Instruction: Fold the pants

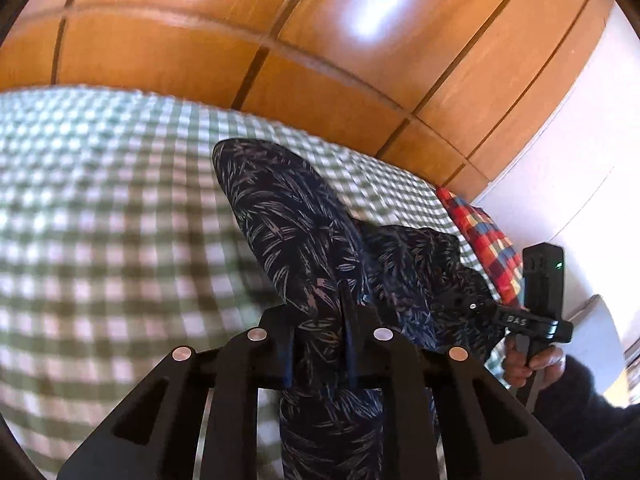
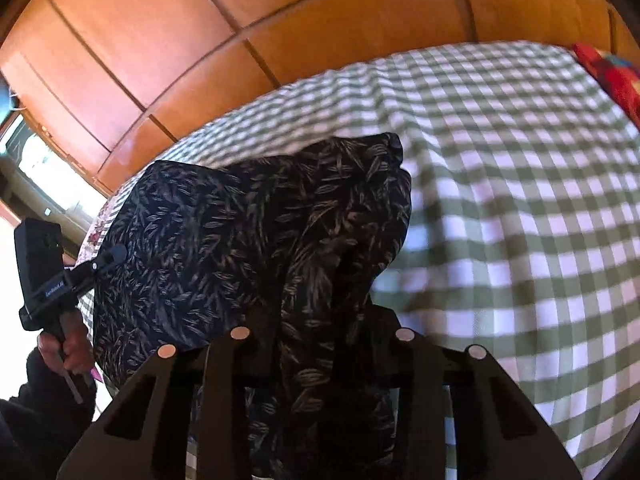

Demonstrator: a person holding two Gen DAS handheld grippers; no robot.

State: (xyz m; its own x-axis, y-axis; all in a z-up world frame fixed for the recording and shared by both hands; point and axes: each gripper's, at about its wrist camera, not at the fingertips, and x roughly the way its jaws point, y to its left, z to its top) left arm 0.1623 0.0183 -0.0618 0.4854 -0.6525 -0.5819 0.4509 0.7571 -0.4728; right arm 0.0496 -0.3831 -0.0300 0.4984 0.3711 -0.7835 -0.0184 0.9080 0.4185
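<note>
Left gripper [image 1: 320,344], seen from its own cam, has both fingers clamped on a fold of the pants [image 1: 288,232]; the dark navy fabric w/ pale leaf print runs up betw. the two pads and out toward 12 o'clock, and more hangs below the jaws at 6. Right gripper [image 2: 316,320] is likewise pinched on the same pants [image 2: 224,240], a bunched ridge of cloth filling the narrow gap betw. its fingers; the rest billows out toward 10 o'clock.

Writing: in the left view the right gripper [image 1: 472,304] shows at 3 o'clock, side-on, its body carrying white letters that look like "DAS", and a small green light glows on the black unit above it. In the right view the left gripper [image 2: 116,254] sits at 9 o'clock w/ a white label on its body, too blurred to read for sure.

A hand [image 1: 528,364] grips the right tool's handle; another hand [image 2: 66,348] grips the left one, dark sleeve below.

Pants lie over the green-and-white checked bed cover [image 1: 100,220], partly lifted at the gripped edge. Multicolour check cushion [image 1: 484,240] at 3 o'clock in the left view, touching the bed cover's far edge. Glossy wood wardrobe panels [image 1: 240,40] fill the 12 o'clock area in both views.
</note>
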